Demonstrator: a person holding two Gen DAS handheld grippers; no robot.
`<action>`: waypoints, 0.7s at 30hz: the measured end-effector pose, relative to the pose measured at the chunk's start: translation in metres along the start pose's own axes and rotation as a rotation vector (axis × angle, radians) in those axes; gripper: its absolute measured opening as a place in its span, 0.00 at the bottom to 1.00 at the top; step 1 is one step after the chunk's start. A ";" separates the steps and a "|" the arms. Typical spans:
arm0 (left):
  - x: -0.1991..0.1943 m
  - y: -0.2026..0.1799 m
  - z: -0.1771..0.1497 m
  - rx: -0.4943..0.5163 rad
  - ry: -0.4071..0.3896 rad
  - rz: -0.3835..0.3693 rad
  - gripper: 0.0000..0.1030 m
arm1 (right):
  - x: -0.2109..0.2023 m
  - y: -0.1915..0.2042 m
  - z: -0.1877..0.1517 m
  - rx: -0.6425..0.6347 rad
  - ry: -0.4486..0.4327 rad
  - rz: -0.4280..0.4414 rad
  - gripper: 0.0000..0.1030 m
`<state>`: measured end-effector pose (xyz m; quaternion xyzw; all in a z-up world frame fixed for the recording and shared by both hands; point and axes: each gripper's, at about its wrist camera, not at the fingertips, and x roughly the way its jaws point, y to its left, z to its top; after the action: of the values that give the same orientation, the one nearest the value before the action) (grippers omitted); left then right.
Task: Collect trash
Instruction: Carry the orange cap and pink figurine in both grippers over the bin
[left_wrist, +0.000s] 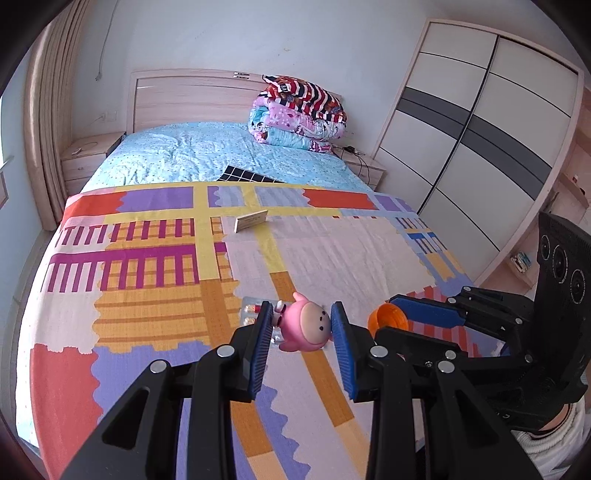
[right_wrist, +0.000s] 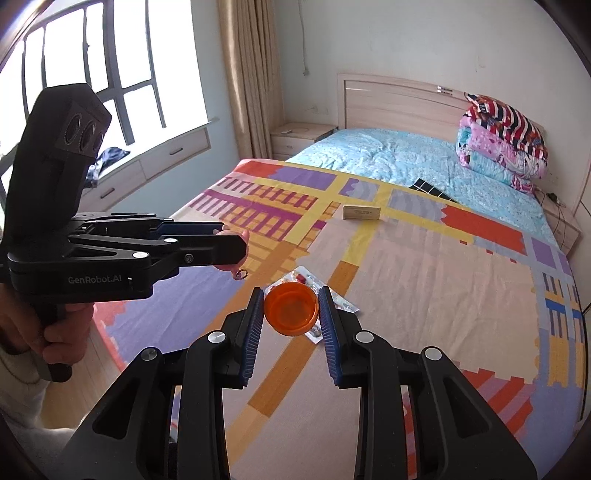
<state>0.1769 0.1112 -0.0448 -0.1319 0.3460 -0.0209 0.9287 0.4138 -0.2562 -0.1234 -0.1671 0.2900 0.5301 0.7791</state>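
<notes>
Currently both grippers are loaded and held above the bed (left_wrist: 155, 302). The left gripper (left_wrist: 301, 325) pinches a pink toy figure (left_wrist: 306, 328) between its blue fingers (left_wrist: 260, 343); the pads press on both sides of the figure. The right gripper (right_wrist: 291, 314) clamps an orange cup (right_wrist: 291, 312), whose open mouth faces the right wrist camera, so its long axis runs roughly along the fingers.

Remaining trash lies on the patterned blanket. A blister pack (right_wrist: 332, 299) sits directly below and just beyond both held items, its long axis running diagonally across the blanket; the two grippers appear about equally near to it. A small flat box (right_wrist: 361, 213) lies well apart, farther toward the headboard.

No bin or bag is visible in either view, so the drop-off location cannot be determined. The blister pack is partly hidden behind the cup and the figure. A small ring hangs under the figure in the right wrist view; its attachment cannot be made out.
</notes>
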 end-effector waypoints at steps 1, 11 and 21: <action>-0.005 -0.005 -0.003 0.008 -0.003 -0.001 0.31 | -0.005 0.002 -0.002 -0.003 -0.005 0.000 0.29; -0.045 -0.041 -0.038 0.071 -0.028 -0.007 0.31 | -0.049 0.032 -0.038 -0.037 -0.037 0.018 0.29; -0.065 -0.066 -0.093 0.082 -0.017 -0.032 0.31 | -0.068 0.048 -0.082 -0.033 -0.016 0.027 0.29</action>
<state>0.0709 0.0348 -0.0543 -0.0994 0.3348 -0.0488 0.9357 0.3284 -0.3342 -0.1422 -0.1719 0.2771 0.5468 0.7711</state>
